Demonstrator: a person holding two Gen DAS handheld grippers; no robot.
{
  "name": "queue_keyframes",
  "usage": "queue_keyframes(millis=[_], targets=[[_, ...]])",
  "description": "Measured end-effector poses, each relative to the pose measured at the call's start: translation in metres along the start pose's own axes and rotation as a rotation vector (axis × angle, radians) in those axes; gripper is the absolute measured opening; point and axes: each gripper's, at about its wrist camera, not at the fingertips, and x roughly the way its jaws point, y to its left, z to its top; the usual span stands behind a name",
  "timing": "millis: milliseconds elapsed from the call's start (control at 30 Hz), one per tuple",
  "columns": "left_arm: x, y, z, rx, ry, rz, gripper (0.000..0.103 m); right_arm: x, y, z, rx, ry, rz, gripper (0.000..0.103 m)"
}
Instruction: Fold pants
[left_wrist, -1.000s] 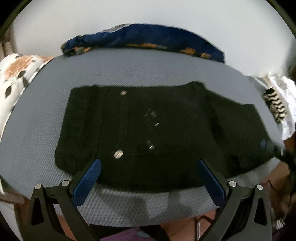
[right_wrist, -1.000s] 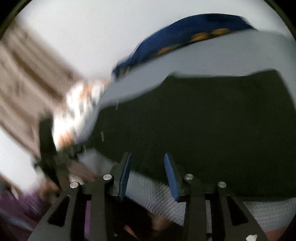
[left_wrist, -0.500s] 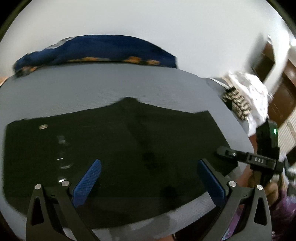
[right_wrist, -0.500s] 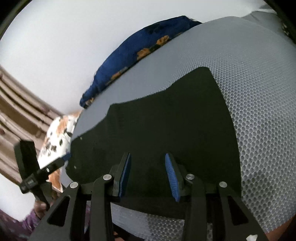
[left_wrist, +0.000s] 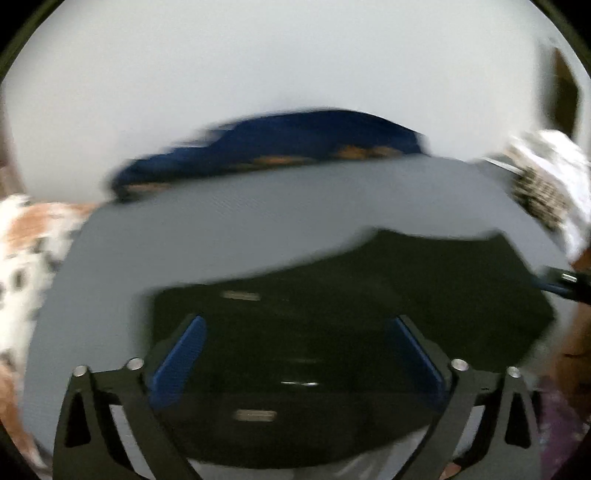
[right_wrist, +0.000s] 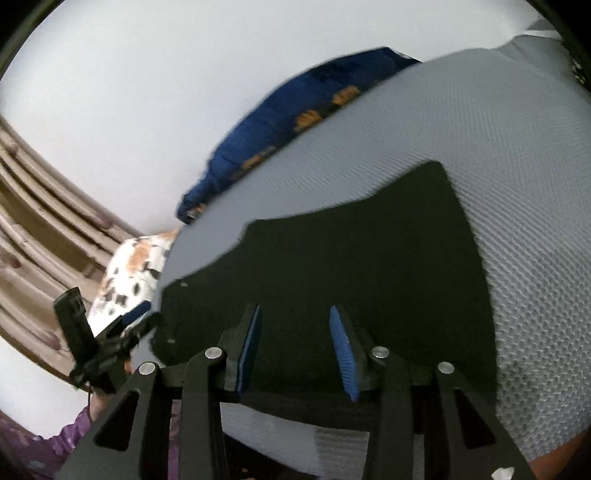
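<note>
Left wrist view is smeared by motion, but the black pants (left_wrist: 351, 314) can be made out lying flat on a grey mesh mat (left_wrist: 258, 221), directly under and ahead of the left hand-held gripper (left_wrist: 303, 354). Beyond the pants, at the far edge of the mat, lies a dark blue cloth with orange marks (left_wrist: 295, 144) against a pale wall. A white cloth with brown and black spots (left_wrist: 26, 251) sits far off to this gripper's left, and a white cloth with a black-striped patch (left_wrist: 546, 184) far to its right. Nothing stands between the fingers and the pants. The left hand-held gripper's fingers stand wide apart with only fabric showing below them; whether the tips touch it cannot be told.

Right wrist view shows the same pants (right_wrist: 351, 277) filling the space in front of the right hand-held gripper (right_wrist: 297, 350), near the mat's (right_wrist: 480, 147) front edge. Its jaws are partly apart and opening; the blue pads (right_wrist: 343, 354) hang over the near hem without pinching it. To its left, the other gripper (right_wrist: 107, 332) reaches the pants' left edge, with a purple sleeve (right_wrist: 37, 446) below.
</note>
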Motion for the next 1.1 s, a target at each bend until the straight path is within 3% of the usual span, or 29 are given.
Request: queue_keyframes(millis=[67,167,300,500,567,667,733,767,800,833,900,933,1100], targets=[[0.004,0.054,0.0,-0.061,0.045,-0.028,0.103,0.006,0.014,-0.001,-0.008,0.015,0.018,0.051],[0.034,0.127,-0.01,-0.163,0.195,-0.184,0.103,0.019,0.029,-0.008,-0.01,0.048,0.038,0.054],[0.07,0.177,-0.026,-0.274,0.298,-0.366,0.103,0.035,0.038,-0.017,-0.006,0.099,0.032,0.054],[0.105,0.162,-0.028,-0.192,0.371,-0.577,0.102,0.044,0.038,-0.018,0.034,0.128,0.004,0.054],[0.114,0.153,-0.023,-0.146,0.369,-0.601,0.102,0.045,0.036,-0.016,0.061,0.128,0.0,0.054],[0.126,0.151,-0.01,-0.19,0.385,-0.646,0.102,0.045,0.034,-0.014,0.102,0.117,0.013,0.058],[0.128,0.135,-0.007,-0.166,0.399,-0.644,0.101,0.044,0.034,-0.013,0.126,0.101,0.024,0.063],[0.124,0.129,-0.007,-0.141,0.399,-0.63,0.098,0.045,0.036,-0.013,0.127,0.093,0.028,0.064],[0.121,0.125,-0.008,-0.128,0.401,-0.621,0.087,0.046,0.039,-0.013,0.119,0.091,0.028,0.064],[0.119,0.122,-0.008,-0.144,0.401,-0.613,0.069,0.049,0.042,-0.014,0.106,0.094,0.022,0.065],[0.116,0.126,-0.008,-0.188,0.38,-0.578,0.046,0.055,0.044,-0.014,0.099,0.108,0.019,0.065],[0.113,0.132,-0.009,-0.221,0.364,-0.574,0.041,0.057,0.044,-0.015,0.101,0.117,0.023,0.065],[0.083,0.128,-0.002,-0.328,0.311,-0.578,0.032,0.056,0.037,-0.016,0.12,0.115,0.022,0.066]])
